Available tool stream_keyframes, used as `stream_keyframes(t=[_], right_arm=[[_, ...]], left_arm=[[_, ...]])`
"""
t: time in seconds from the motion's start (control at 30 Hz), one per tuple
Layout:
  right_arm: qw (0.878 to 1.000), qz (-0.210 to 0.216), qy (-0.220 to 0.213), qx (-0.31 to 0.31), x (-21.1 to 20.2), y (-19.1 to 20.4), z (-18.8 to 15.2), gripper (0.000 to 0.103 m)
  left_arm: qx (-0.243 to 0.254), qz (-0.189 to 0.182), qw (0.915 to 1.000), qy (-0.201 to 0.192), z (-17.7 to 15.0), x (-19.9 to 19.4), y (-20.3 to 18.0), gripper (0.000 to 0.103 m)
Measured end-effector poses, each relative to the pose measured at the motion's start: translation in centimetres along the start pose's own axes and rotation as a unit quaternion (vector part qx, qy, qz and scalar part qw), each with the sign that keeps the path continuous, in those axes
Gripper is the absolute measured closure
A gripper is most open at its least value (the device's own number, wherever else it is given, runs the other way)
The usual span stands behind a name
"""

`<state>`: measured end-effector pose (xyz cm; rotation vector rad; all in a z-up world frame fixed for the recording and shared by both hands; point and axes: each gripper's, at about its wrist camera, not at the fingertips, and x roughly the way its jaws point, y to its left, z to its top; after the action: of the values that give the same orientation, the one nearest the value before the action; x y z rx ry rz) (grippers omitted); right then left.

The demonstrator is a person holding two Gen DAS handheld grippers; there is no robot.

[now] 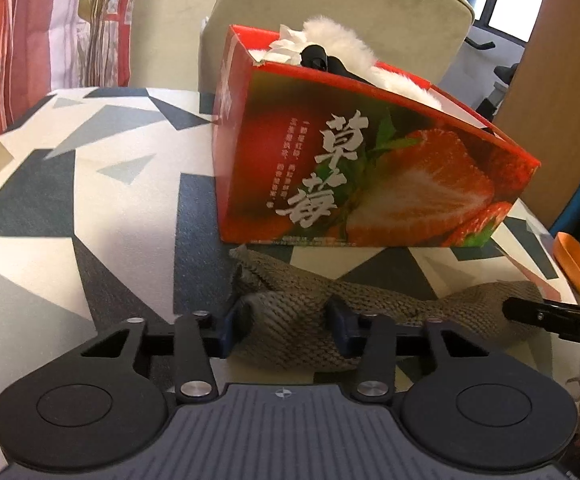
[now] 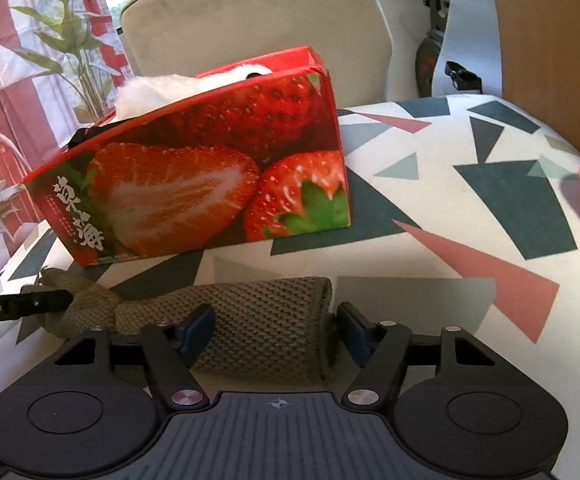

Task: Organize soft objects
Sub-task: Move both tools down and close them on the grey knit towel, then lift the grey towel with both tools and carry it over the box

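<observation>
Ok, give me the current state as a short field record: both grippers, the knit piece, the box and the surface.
left gripper: fingers open, straddling the bunched left end of the knit cloth
right gripper: fingers open, straddling the rolled right end
knit cloth: olive-grey, lying on the tablecloth in front of the box, not lifted
strawberry box: red, open top, already holds a white fluffy item
tablecloth: geometric triangle print
orange object: at the table's right edge, partly cut off
</observation>
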<state>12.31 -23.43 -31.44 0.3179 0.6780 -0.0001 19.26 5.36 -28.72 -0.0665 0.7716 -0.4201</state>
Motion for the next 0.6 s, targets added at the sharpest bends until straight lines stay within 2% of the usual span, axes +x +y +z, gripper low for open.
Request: stream_keyframes(t=[0.33, 0.5, 0.6], right_arm=[[1.0, -0.011, -0.01, -0.018, 0.7, 0.2, -0.5, 0.038], [1.0, -0.008, -0.012, -0.024, 0.6, 0.3, -0.8, 0.042], [1.0, -0.004, -0.012, -0.027, 0.5, 0.4, -0.9, 0.049]], left_arm=[[0.01, 0.009, 0.9999, -0.005, -1.4, -0.5, -1.0, 0.059], [0.014, 0.016, 0.9998, -0.006, -1.8, -0.9, -1.3, 0.059], [0.019, 0.018, 0.9996, -0.007, -1.8, -0.8, -1.4, 0.059]])
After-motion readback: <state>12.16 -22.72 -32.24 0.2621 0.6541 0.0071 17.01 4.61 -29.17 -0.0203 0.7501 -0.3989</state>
